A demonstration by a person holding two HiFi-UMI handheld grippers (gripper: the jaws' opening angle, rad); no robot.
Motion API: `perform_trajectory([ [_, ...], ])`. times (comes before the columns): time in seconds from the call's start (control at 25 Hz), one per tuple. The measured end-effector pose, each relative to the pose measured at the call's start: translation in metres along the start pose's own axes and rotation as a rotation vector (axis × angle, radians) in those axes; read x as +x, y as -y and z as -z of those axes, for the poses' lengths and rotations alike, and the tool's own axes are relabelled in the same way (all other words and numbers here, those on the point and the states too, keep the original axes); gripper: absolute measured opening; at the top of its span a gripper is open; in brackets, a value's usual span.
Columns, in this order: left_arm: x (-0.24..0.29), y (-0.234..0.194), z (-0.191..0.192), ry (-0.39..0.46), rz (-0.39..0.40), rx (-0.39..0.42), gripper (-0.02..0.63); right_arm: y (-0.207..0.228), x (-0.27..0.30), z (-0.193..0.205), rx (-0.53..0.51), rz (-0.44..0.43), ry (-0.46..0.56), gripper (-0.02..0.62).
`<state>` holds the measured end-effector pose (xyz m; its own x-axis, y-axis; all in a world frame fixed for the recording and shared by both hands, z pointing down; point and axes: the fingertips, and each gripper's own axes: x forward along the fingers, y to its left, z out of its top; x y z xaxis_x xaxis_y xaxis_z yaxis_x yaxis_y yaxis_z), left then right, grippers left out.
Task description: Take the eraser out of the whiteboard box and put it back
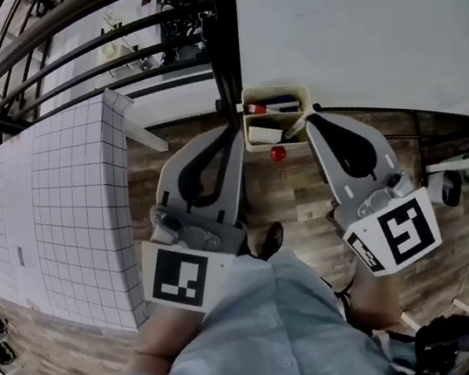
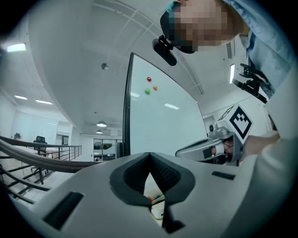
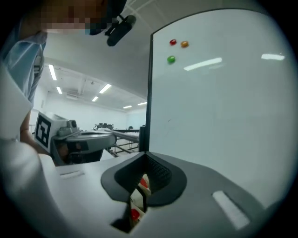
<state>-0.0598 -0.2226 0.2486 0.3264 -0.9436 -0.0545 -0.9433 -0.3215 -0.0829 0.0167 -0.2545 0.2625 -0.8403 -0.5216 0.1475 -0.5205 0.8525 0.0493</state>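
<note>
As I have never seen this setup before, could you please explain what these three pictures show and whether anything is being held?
There is no robot arm here. A person holds a two-jaw gripper in each hand. The head view comes from a camera on the person's head, looking steeply down. In it the left gripper and the right gripper point toward a small box at the edge of a whiteboard. The box holds markers and a pale block, probably the eraser. The other two pictures come from cameras riding on each gripper, looking along its jaws. Both pairs of jaws are closed and hold nothing. The box's contents only show through the gap beyond them.
</note>
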Motion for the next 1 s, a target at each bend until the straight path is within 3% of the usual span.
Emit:
perform_trajectory([
  [0.28, -0.013, 0.025, -0.031, 0.065, -0.010, 0.046, -0.002, 0.004, -0.045, -0.039, -0.003, 0.082, 0.154, 0.002],
  [1.0, -0.033, 0.053, -0.053, 0.105, 0.002, 0.073, -0.002, -0.014, -0.080, -0.058, -0.051, 0.093, 0.218, 0.000],
])
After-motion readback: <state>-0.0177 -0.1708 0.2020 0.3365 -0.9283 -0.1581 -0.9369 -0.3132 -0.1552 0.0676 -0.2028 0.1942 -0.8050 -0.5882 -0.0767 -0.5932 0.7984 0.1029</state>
